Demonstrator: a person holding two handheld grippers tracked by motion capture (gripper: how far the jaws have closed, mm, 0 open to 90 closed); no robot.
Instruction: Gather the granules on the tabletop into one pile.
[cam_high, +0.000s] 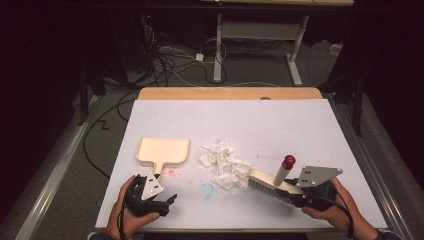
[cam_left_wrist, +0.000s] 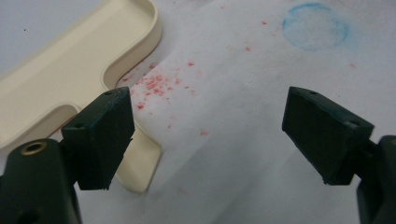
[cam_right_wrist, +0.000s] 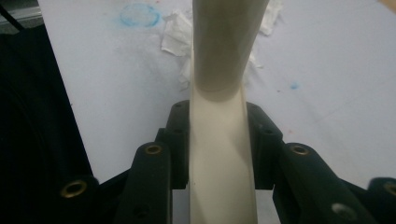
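Observation:
A cream dustpan (cam_high: 163, 151) lies flat at the table's left, its short handle pointing toward the person. My left gripper (cam_high: 167, 202) rests just in front of that handle, open. In the left gripper view the jaws of my left gripper (cam_left_wrist: 205, 135) stand wide apart over bare sheet, and the dustpan handle (cam_left_wrist: 140, 163) ends beside the left jaw. My right gripper (cam_high: 294, 192) is shut on the back of a cream hand brush (cam_high: 267, 184), whose red-tipped handle (cam_high: 284, 170) sticks up. The brush (cam_right_wrist: 219, 154) sits pinched between the right gripper's pads, bristles next to a heap of torn white paper scraps (cam_high: 225, 162).
The table is covered by a white sheet (cam_high: 280, 125), with a wooden edge at the far side. A blue chalk ring (cam_high: 207, 190) and red specks (cam_left_wrist: 156, 84) mark the sheet near the front. Dark floor with cables (cam_high: 165, 60) and a desk frame lie beyond.

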